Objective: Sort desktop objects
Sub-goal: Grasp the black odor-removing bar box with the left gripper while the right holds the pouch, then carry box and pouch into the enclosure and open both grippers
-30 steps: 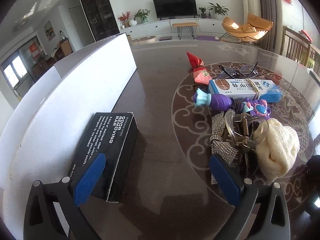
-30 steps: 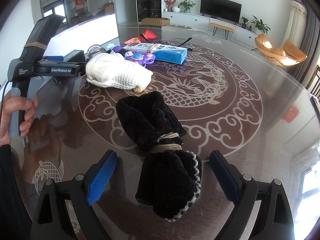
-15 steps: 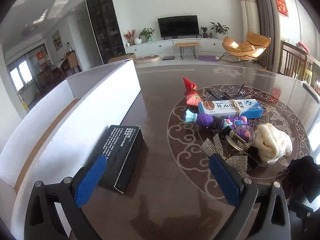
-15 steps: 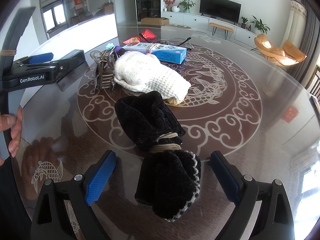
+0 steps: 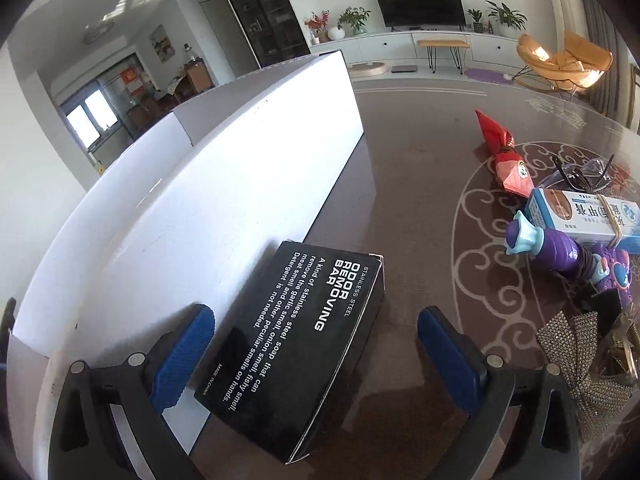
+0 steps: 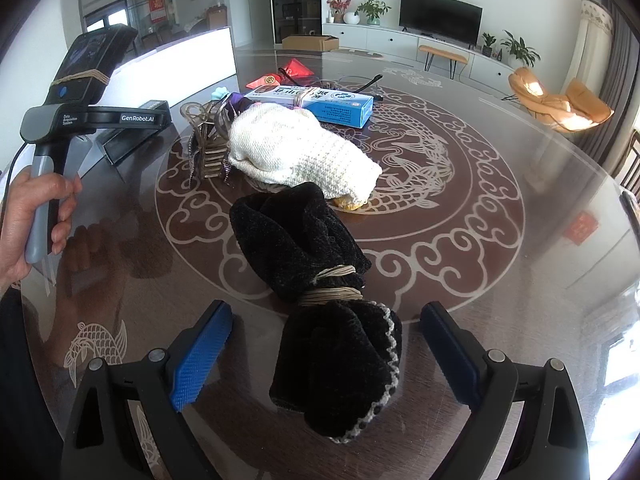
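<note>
Left wrist view: left claw (image 5: 312, 354), spread, has dropped back from 0.5 s ago to straddle black box (image 5: 304, 344) against white bin (image 5: 224, 184) at counter edge; grasp likely next. Right claw (image 6: 326, 356) spread around black cloth (image 6: 320, 300), unchanged.

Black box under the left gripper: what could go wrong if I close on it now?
The black box lies against the white bin wall, so the left gripper's open jaws may catch the wall rather than straddle it. Its top looks wide and smooth; a grip could slip. The right gripper is open over the black cloth bundle, so closing both could snag fabric.
</note>
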`<state>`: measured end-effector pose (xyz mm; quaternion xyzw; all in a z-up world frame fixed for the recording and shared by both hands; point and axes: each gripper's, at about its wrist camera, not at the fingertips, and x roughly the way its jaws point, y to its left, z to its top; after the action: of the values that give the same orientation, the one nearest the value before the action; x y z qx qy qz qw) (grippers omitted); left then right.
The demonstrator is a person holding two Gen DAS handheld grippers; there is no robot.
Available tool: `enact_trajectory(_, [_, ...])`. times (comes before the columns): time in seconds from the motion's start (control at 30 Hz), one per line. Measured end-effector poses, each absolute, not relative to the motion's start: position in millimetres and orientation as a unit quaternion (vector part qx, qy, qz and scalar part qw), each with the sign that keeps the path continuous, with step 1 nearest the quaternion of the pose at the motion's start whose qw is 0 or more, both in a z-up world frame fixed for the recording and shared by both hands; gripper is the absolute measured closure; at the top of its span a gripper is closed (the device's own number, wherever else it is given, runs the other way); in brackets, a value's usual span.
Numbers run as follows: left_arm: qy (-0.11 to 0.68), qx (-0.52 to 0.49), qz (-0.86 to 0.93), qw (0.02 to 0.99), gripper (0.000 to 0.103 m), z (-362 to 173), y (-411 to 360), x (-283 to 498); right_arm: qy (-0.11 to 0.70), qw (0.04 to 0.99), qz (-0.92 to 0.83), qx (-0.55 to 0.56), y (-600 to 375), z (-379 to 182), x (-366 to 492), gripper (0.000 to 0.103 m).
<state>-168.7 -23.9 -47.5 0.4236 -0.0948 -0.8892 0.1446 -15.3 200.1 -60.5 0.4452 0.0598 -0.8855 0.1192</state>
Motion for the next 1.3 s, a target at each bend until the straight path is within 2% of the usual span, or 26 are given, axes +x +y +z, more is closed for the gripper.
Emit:
enact_trajectory(0.07, [-0.061,0.452,-0.880,0.133,0.000,-56,-36,-178,0.060,0.119,-0.885,0.445,200,-61,-15,0.007])
enact_trajectory(0.17, [0.058,0.482,-0.870,0.087,0.000,-65,-74,-184,0.060,0.120,-0.885,0.446,199,-61,-15,0.007])
enact_trajectory(0.33, [0.048,0.468,-0.882,0.028,0.000,-62,-69,-178,0.060,0.120,-0.885,0.446,198,-61,-15,0.007])
enact_trajectory(0.4, [0.041,0.464,-0.884,0.027,0.008,-60,-66,-177,0.061,0.119,-0.885,0.446,199,-60,-15,0.007])
enact_trajectory(0.43, [0.043,0.460,-0.886,0.026,0.016,-59,-66,-175,0.062,0.119,-0.885,0.446,198,-60,-15,0.007])
enact_trajectory(0.47, [0.045,0.455,-0.889,0.028,0.029,-57,-67,-171,0.062,0.119,-0.885,0.446,198,-60,-15,0.007])
enact_trajectory(0.53, [0.036,0.450,-0.892,0.024,0.043,-55,-66,-164,0.063,0.118,-0.885,0.446,198,-60,-16,0.007])
enact_trajectory(0.73, [-0.022,0.463,-0.884,-0.053,0.045,-55,-45,-109,0.062,0.117,-0.885,0.447,199,-60,-17,0.006])
enact_trajectory(0.83, [-0.044,0.477,-0.873,-0.093,0.045,-52,-30,-86,0.061,0.122,-0.883,0.449,200,-61,-17,0.005])
enact_trajectory(0.9, [-0.067,0.480,-0.868,-0.103,0.037,-51,-22,-82,0.065,0.133,-0.878,0.455,199,-61,-18,0.001])
enact_trajectory(0.93, [-0.069,0.482,-0.868,-0.103,0.026,-52,-21,-81,0.067,0.138,-0.874,0.460,198,-61,-19,0.002])
enact_trajectory(0.97, [-0.067,0.490,-0.863,-0.104,0.002,-56,-20,-82,0.067,0.147,-0.870,0.465,196,-59,-20,0.002])
enact_trajectory(1.1, [-0.060,0.494,-0.861,-0.105,0.000,-58,-22,-83,0.109,0.161,-0.873,0.448,187,-42,-28,0.002])
enact_trajectory(1.13, [-0.061,0.490,-0.863,-0.109,0.014,-56,-23,-83,0.115,0.166,-0.866,0.457,187,-41,-32,0.010])
enact_trajectory(1.17, [-0.061,0.482,-0.867,-0.114,0.045,-51,-24,-79,0.116,0.172,-0.855,0.475,188,-43,-36,0.026])
enact_trajectory(1.2, [-0.050,0.482,-0.867,-0.120,0.045,-47,-28,-78,0.114,0.171,-0.840,0.501,190,-46,-40,0.073])
enact_trajectory(1.3, [-0.003,0.459,-0.879,-0.131,0.045,-29,-37,-70,0.104,0.168,-0.844,0.499,199,-35,-32,0.075])
